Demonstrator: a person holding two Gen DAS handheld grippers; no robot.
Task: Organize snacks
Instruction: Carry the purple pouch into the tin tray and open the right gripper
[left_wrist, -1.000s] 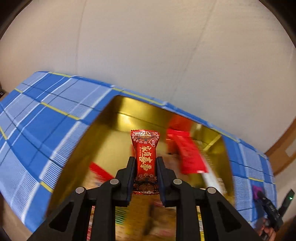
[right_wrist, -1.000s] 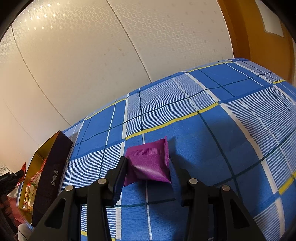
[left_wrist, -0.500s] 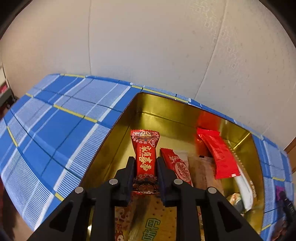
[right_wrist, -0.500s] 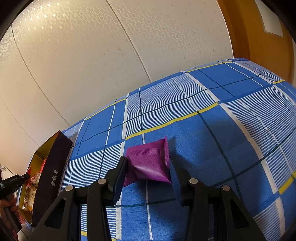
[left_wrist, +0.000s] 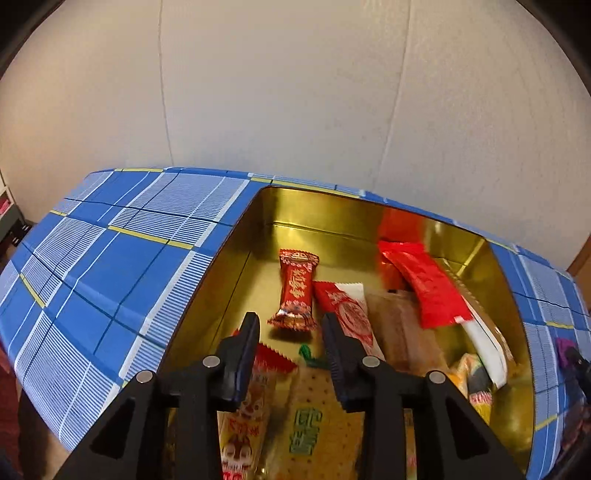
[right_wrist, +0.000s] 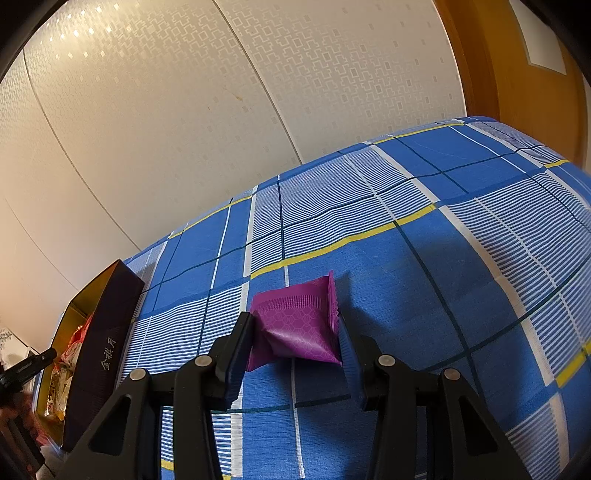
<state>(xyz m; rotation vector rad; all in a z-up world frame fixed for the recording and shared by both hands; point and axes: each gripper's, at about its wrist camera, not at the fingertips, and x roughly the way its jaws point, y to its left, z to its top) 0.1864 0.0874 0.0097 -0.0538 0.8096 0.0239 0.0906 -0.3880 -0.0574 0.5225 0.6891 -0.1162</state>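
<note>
Looking along the left hand-held gripper (left_wrist: 290, 334), its jaws have just been opening and now stand apart over the gold tin (left_wrist: 229, 288); the red candy (left_wrist: 295, 290) is free of them, just beyond the tips and seemingly dropping to the tin floor beside the other wrapped snacks (left_wrist: 347, 317), where it belongs.

From the right wrist, the right hand-held gripper (right_wrist: 295, 332) pinches the purple packet (right_wrist: 299, 325) on the blue checked bench (right_wrist: 424, 266), well right of the tin (right_wrist: 99, 332), probably the next snack to go in.

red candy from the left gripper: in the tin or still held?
In the tin. The red candy lies clear of the left hand-held gripper, whose jaws have just been opening, inside the gold tin.
</note>
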